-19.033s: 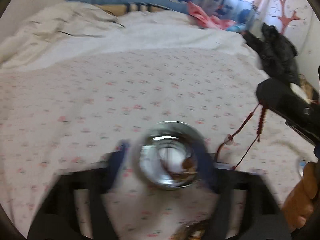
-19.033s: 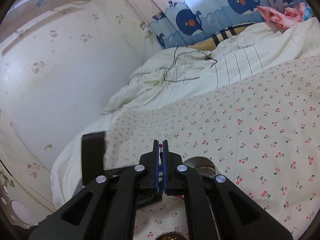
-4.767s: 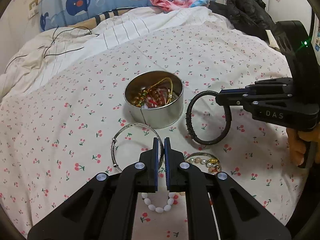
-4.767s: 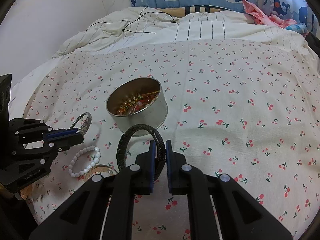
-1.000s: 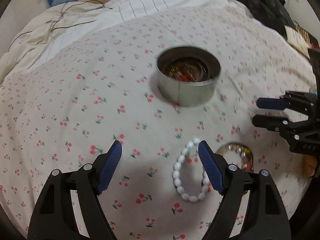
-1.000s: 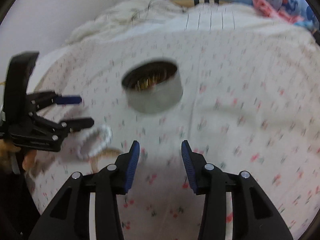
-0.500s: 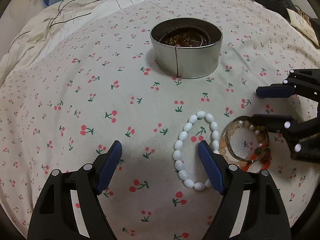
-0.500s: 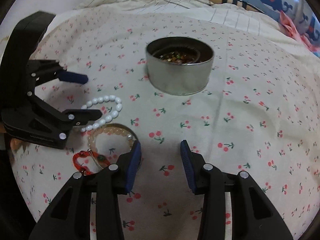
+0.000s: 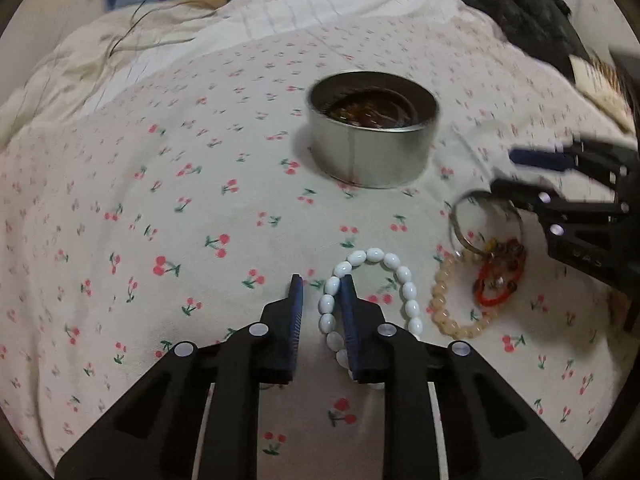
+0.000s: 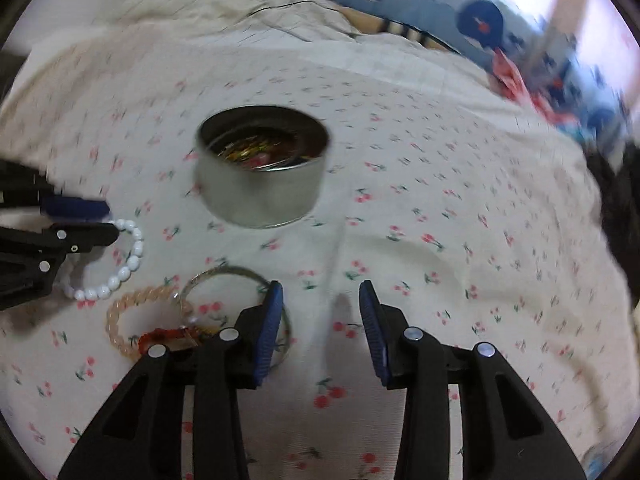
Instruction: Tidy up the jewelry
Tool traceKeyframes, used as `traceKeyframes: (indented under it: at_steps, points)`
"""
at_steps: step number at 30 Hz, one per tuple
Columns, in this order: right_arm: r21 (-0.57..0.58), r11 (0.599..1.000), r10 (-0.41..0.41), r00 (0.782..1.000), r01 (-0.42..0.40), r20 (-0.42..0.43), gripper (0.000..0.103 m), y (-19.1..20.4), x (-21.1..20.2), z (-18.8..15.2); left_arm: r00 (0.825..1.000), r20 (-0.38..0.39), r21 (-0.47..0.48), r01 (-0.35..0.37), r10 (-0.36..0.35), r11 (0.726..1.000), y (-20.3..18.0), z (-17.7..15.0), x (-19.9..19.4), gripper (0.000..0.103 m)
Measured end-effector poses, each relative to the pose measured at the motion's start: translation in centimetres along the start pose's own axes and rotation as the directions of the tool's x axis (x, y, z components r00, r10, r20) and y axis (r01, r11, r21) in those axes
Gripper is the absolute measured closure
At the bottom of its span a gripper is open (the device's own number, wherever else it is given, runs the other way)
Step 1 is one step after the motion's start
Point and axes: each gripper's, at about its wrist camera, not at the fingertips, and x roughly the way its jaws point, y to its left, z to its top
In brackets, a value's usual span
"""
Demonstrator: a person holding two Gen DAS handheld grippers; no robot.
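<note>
The left gripper [image 9: 320, 296] has just been closing around the white bead bracelet [image 9: 374, 300]'s near strand, not yet clamped, while the right gripper [image 10: 320, 304], jaws apart and empty, hovers by the silver bangle [image 10: 224, 274], both bound, I judge, for the tin [image 9: 372, 148].

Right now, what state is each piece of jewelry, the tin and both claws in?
Left claw: just been closing; white bead bracelet strand between its fingers.
Right claw: open, holding nothing.
White bead bracelet: flat on the bedsheet.
Tin: upright, lidless, jewelry inside.
Silver bangle: lying beside the tin.
Peach bead bracelet: on the sheet.
Red bracelet: on the sheet.
</note>
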Motion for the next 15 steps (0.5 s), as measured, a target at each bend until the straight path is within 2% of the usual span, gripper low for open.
traceKeyframes:
  at_steps: [2, 3, 4, 7, 8, 9, 10, 15]
  points:
    - [0.061, 0.993, 0.102, 0.995, -0.101, -0.015, 0.064, -0.9, 0.4, 0.0, 0.999, -0.005, -0.025, 0.036, -0.036, 0.999, 0.5, 0.0, 0.0, 0.085]
    - [0.062, 0.992, 0.114, 0.993, -0.112, -0.020, 0.064, -0.9, 0.4, 0.0, 0.999, -0.006, -0.024, 0.044, -0.044, 0.999, 0.3, 0.0, -0.1, 0.083]
    - [0.055, 0.991, 0.120, 0.992, -0.119, -0.029, 0.064, -0.9, 0.6, 0.0, 0.999, -0.009, -0.017, 0.051, -0.051, 0.999, 0.2, 0.0, 0.0, 0.077]
    - [0.028, 0.994, 0.102, 0.994, -0.101, -0.045, 0.064, -0.1, 1.4, 0.2, 1.000, -0.009, 0.034, 0.026, -0.026, 0.999, -0.4, 0.0, 0.5, 0.074]
    - [-0.004, 0.996, 0.083, 0.996, -0.084, -0.041, 0.078, 0.5, 1.6, 0.4, 1.000, -0.006, 0.044, 0.024, -0.024, 0.999, -0.7, 0.0, 0.5, 0.077]
    - [-0.015, 0.996, 0.092, 0.995, -0.093, -0.043, 0.090, 0.7, 1.6, 0.5, 0.999, -0.004, 0.045, 0.042, -0.042, 0.998, -0.8, 0.0, 0.4, 0.089]
    - [-0.012, 0.995, 0.097, 0.994, -0.098, -0.040, 0.096, 0.8, 1.6, 0.5, 0.999, -0.003, 0.044, 0.051, -0.051, 0.998, -0.8, 0.0, 0.3, 0.096]
    - [0.131, 0.972, 0.196, 0.980, -0.197, 0.020, 0.099, -2.0, 0.5, 0.8, 0.996, 0.035, 0.006, 0.085, -0.085, 0.996, 0.2, 0.4, -0.8, 0.096]
